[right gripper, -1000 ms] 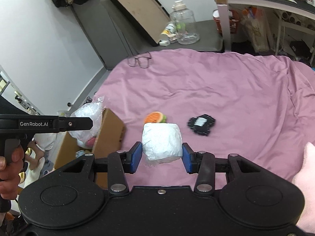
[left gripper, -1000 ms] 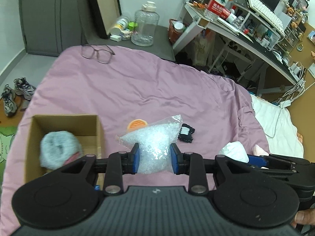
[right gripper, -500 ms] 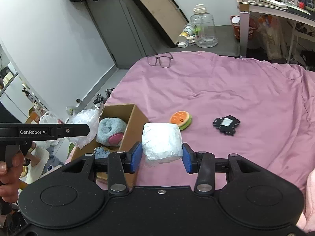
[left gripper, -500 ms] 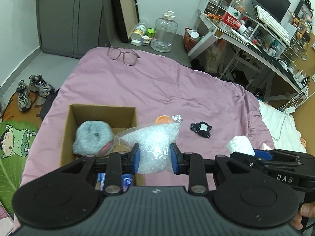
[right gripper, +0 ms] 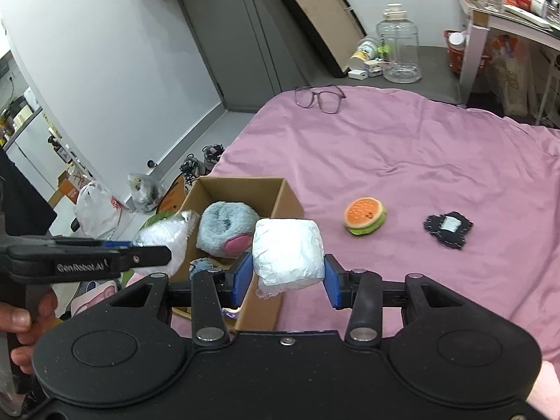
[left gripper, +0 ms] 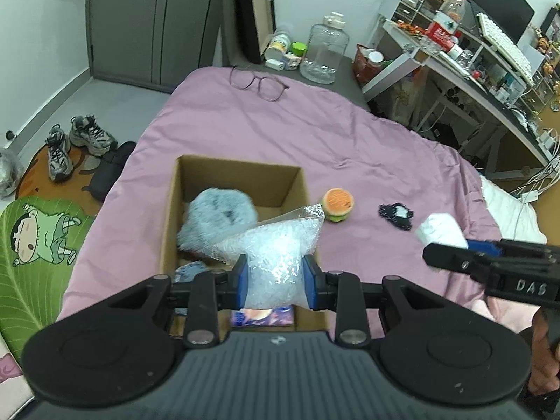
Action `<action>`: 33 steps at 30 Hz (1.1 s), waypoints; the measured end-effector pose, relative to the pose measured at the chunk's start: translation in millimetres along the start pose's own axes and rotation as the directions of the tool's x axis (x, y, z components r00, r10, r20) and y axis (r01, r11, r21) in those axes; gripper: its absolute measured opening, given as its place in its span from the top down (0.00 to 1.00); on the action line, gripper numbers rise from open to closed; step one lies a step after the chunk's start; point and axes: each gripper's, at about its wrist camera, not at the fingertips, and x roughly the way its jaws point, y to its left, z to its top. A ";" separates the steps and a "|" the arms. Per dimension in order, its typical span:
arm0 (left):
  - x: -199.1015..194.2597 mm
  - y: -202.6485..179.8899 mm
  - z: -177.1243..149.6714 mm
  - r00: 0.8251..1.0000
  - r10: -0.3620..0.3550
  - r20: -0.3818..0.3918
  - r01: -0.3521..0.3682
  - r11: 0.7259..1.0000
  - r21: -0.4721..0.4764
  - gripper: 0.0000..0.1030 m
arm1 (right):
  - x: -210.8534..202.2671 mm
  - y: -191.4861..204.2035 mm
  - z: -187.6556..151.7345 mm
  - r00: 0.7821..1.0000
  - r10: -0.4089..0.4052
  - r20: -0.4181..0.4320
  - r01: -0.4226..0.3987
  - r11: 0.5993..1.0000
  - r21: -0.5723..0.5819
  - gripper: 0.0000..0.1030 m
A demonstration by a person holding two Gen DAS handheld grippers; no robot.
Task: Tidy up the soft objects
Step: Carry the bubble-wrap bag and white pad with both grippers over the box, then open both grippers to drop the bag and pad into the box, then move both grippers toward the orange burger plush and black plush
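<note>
Partly hidden, perhaps booklets lie under the bag (left gripper: 276, 262) the left gripper (left gripper: 276, 281) clamps; right gripper (right gripper: 287, 280) clamps the packet (right gripper: 287, 252).

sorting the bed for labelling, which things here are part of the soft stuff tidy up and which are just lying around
Part of the job:
- cardboard box
- blue fluffy toy in the box
- clear bag of beads in the left tool
- white wrapped bundle in the right tool
- burger plush
- black patch

Lying about:
- glasses
- water jug
- sneakers
</note>
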 end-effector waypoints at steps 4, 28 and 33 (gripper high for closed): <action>11.1 15.6 -4.4 1.000 0.004 -0.014 -0.004 1.000 -0.015 0.71 | 13.2 11.2 3.1 1.000 0.002 -0.013 -0.003 1.000 -0.013 0.59; 30.4 51.0 -3.9 0.999 0.028 -0.026 -0.029 0.999 -0.031 0.65 | 86.9 49.2 24.2 0.995 0.027 -0.098 -0.032 0.998 -0.047 0.44; 30.7 50.1 -2.2 0.999 0.030 -0.027 -0.031 0.999 -0.030 0.55 | 81.7 38.2 19.3 0.995 0.014 -0.102 -0.017 1.000 -0.025 0.44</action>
